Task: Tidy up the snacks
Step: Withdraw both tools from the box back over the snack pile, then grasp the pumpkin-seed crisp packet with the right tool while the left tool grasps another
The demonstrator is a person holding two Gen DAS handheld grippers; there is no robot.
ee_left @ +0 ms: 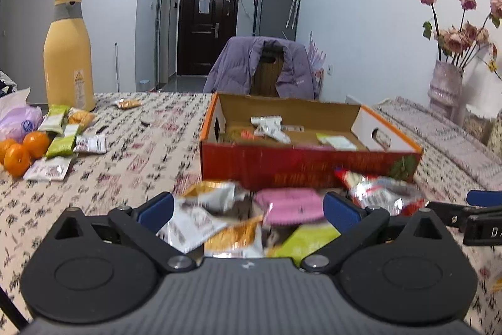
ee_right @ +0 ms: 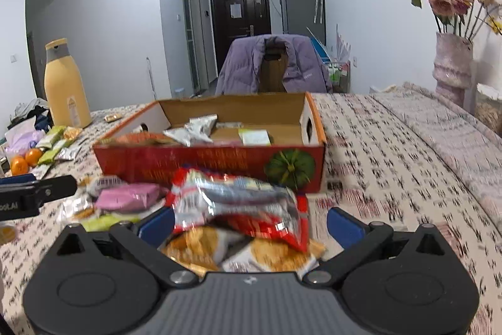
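An open red and orange cardboard box (ee_left: pixel 301 168) (ee_right: pixel 200 160) stands mid-table with a few snack packets inside. A pile of snack packets lies in front of it. My left gripper (ee_left: pixel 248 206) is open, low over a pink packet (ee_left: pixel 290 204), a silver packet (ee_left: pixel 197 218) and an orange one (ee_left: pixel 235 236). My right gripper (ee_right: pixel 249 222) is open over a red and silver packet (ee_right: pixel 238 203) and orange-patterned packets (ee_right: pixel 200 247). The pink packet (ee_right: pixel 127 197) lies to its left. Neither gripper holds anything.
More green and white snack packets (ee_left: pixel 61 143) and oranges (ee_left: pixel 22 151) lie at the far left by a tall yellow bottle (ee_left: pixel 68 55). A vase of dried roses (ee_right: pixel 451 65) stands far right. A chair with a purple jacket (ee_left: pixel 262 65) is behind the table.
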